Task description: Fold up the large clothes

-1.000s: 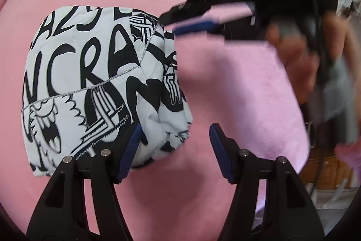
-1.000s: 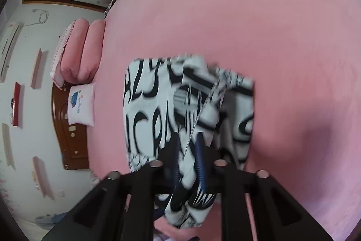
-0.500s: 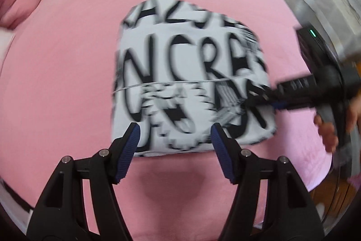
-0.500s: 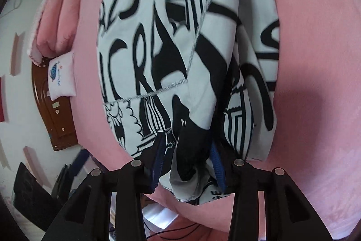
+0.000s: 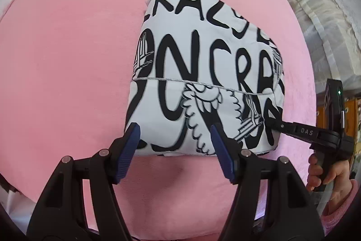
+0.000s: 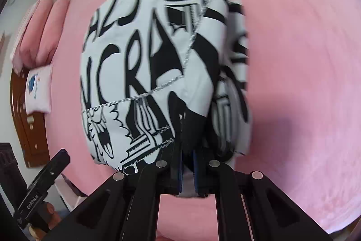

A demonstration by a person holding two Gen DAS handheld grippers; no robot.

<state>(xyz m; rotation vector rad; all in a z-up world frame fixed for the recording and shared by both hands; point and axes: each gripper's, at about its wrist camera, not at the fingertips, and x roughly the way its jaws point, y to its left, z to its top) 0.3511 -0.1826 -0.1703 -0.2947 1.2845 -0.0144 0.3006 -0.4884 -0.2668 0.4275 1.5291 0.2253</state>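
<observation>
Landmark: folded garment, white with black lettering, lying on the pink bedspread, a bit right of centre in the left wrist view.

Left of the garment: pink pillows and a small white cushion at the bed's far-left end, dark wooden furniture just below the cushion.

Left gripper: tilted steeply down, hovering over the garment's near edge. Jaws apart, released; blue pads straddle the near-left part of the fabric without pinching it. Left pad sits at the garment's near-left corner, right pad over the near edge at mid-width. In the right wrist view its black body shows at lower left, below and left of the garment.

Right gripper: also pointing steeply down, at the garment's near-right corner. Its jaws have just been closing and are now clenched on a bunched fold of the garment, fabric sandwiched between the blue pads. In the left wrist view its fingers reach in from the right onto that corner.

Right of the garment: the person's right hand wrapped round the gripper handle, pink sleeve below it. White lace curtain beyond the bed's right edge.
</observation>
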